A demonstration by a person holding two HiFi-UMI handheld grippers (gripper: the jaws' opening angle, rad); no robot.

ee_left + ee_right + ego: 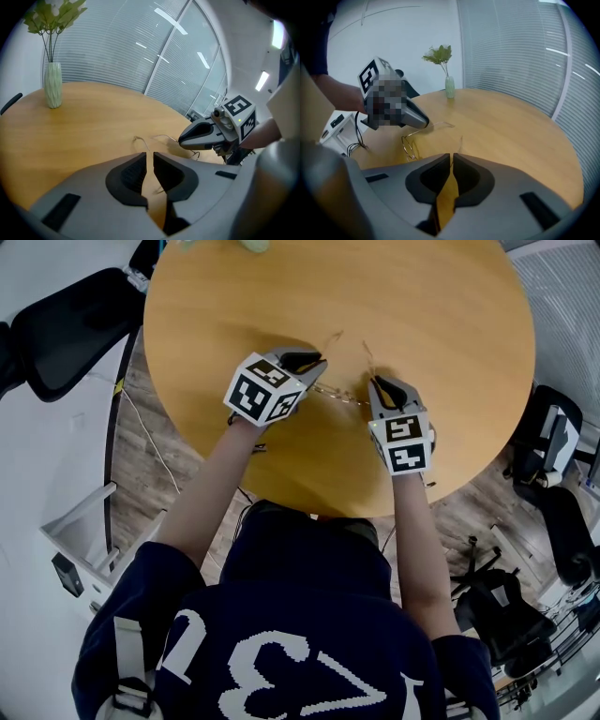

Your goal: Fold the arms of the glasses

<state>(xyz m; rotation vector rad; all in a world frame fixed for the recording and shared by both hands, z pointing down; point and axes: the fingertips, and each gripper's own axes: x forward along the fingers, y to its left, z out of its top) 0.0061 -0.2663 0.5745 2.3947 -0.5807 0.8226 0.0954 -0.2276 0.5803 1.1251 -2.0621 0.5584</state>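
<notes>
The left tongs point(149, 158) are closed down to a thin slit, and a wire arm point(139, 142) of the glasses point(164, 136) is seen running into that slit, so the arm is taken to be pinched there. The right tongs point(452, 158) are likewise drawn nearly together, with only a narrow gap left, and the other wire arm point(461, 140) is seen entering the gap from ahead of the tips.

From the head view, the glasses point(339, 393) are found between the two pairs of tongs, just above the round wooden table point(422, 296). The thin frame is stretched from the tips of the left tongs point(317, 360) to the tips of the right tongs point(377, 382), and both arms are pointed away from the person, beyond the tips. The arms are spread out from the frame, not folded against it.

In the right gripper view, a round lens rim point(410, 146) is seen to the left of the right tongs, just below the tips of the left tongs point(424, 123). In the left gripper view, the right tongs point(182, 139) are shown to the right of the left tongs, with their tips at the frame.

A pale vase point(53, 85) with green sprigs is stood on the table well beyond both tongs.
</notes>
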